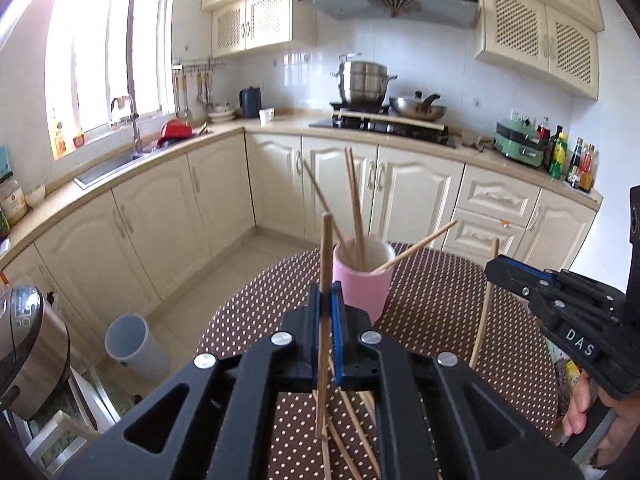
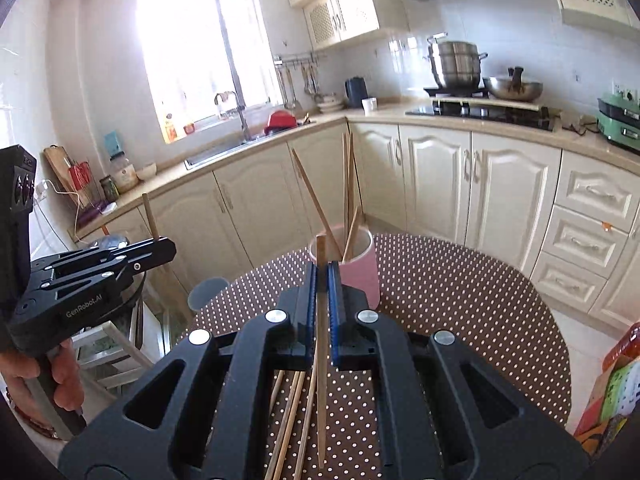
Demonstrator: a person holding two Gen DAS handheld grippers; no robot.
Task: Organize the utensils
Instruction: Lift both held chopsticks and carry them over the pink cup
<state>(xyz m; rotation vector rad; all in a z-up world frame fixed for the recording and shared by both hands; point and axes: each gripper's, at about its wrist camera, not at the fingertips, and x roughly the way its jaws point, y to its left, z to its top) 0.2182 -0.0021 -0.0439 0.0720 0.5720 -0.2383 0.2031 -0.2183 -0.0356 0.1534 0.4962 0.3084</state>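
Observation:
A pink cup (image 1: pixel 362 288) (image 2: pixel 362 280) stands on the brown dotted tablecloth (image 1: pixel 432 304) (image 2: pixel 460 292) with several wooden chopsticks leaning in it. My left gripper (image 1: pixel 326 296) is shut on one chopstick (image 1: pixel 325 248), held nearly upright just before the cup's left side. My right gripper (image 2: pixel 322 276) is shut on another upright chopstick (image 2: pixel 321 248), also just short of the cup. Each gripper shows in the other's view with its stick: the right one (image 1: pixel 500 272), the left one (image 2: pixel 164 248). Several loose chopsticks (image 1: pixel 352 424) (image 2: pixel 290 416) lie on the cloth beneath both grippers.
A grey bin (image 1: pixel 136 344) stands on the floor left of the table, beside a steel rice cooker (image 1: pixel 28 344). Colourful packets (image 2: pixel 612 392) sit at the table's right edge. Cream kitchen cabinets (image 1: pixel 420 196), sink and stove run behind.

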